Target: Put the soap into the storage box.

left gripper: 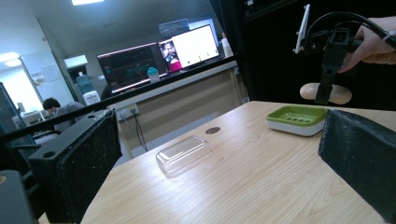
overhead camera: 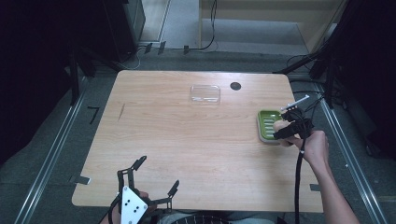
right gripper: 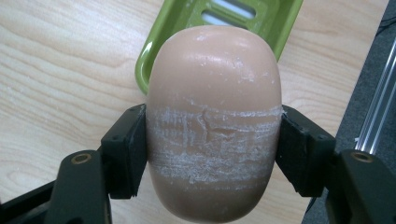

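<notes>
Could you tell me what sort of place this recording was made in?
Probably an office lab: a row of lit computer monitors on a long desk, a seated person, and a light wooden table on metal floor rails.

No text, label, brand or number can be read anywhere here

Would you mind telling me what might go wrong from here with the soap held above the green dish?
1. The soap is pinched only at its sides by the right tool, and its surface is scuffed there; it may slip out.
2. It hangs over the near rim of the green dish, not its middle, so released now it might roll onto the table.
</notes>
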A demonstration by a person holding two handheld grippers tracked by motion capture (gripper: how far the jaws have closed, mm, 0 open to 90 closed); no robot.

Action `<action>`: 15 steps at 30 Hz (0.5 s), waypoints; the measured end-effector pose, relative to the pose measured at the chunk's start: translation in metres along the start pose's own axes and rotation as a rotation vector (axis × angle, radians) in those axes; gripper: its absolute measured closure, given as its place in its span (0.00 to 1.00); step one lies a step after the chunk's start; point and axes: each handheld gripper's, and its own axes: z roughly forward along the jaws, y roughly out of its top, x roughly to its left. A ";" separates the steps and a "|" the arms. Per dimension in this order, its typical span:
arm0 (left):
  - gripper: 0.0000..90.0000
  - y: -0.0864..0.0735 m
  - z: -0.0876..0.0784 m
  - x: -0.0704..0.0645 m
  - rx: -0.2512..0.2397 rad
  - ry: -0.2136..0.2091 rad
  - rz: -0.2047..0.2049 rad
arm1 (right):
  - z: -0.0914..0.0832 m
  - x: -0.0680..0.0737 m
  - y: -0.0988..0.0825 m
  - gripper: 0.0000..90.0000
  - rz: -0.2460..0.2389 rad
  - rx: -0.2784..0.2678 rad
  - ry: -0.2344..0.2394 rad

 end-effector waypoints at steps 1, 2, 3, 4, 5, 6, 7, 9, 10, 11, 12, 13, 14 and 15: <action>0.00 0.000 0.000 0.000 -0.001 0.000 -0.001 | 0.000 0.000 0.001 0.37 -0.005 -0.002 0.001; 0.00 0.000 0.000 0.000 -0.001 0.000 -0.001 | 0.000 0.000 0.003 0.37 -0.002 -0.005 0.001; 0.00 0.000 0.000 0.000 0.000 0.000 0.000 | -0.001 0.000 0.004 0.37 -0.001 -0.008 0.004; 0.00 0.000 0.000 0.000 0.000 0.000 0.000 | -0.001 0.000 0.005 0.37 -0.001 -0.009 0.002; 0.00 0.000 0.000 0.000 0.000 0.000 0.000 | -0.001 0.000 0.006 0.37 0.001 -0.013 0.003; 0.00 0.000 0.000 0.000 0.000 0.000 0.000 | -0.001 0.000 0.007 0.37 -0.003 -0.014 0.005; 0.00 0.000 0.000 0.000 0.000 0.001 -0.001 | -0.001 0.000 0.008 0.37 -0.007 -0.016 0.005; 0.00 0.000 0.000 0.000 0.000 0.000 0.000 | 0.000 0.000 0.011 0.37 -0.006 -0.020 0.004; 0.00 0.000 0.000 0.000 0.000 0.001 -0.001 | 0.000 0.000 0.012 0.37 -0.008 -0.024 0.006; 0.00 0.000 0.000 0.000 -0.001 0.001 -0.002 | -0.001 0.001 0.013 0.37 -0.003 -0.028 0.005; 0.00 0.000 0.000 0.000 -0.001 0.001 -0.002 | -0.001 0.000 0.015 0.37 -0.009 -0.036 0.004; 0.00 0.000 0.000 0.000 -0.001 0.001 -0.002 | -0.001 0.001 0.016 0.37 -0.002 -0.039 0.007; 0.00 0.000 0.000 0.000 -0.001 0.002 -0.002 | -0.002 0.001 0.017 0.37 0.002 -0.039 0.006; 0.00 0.000 0.000 0.000 -0.001 0.002 -0.002 | -0.001 0.000 0.018 0.37 0.000 -0.047 0.008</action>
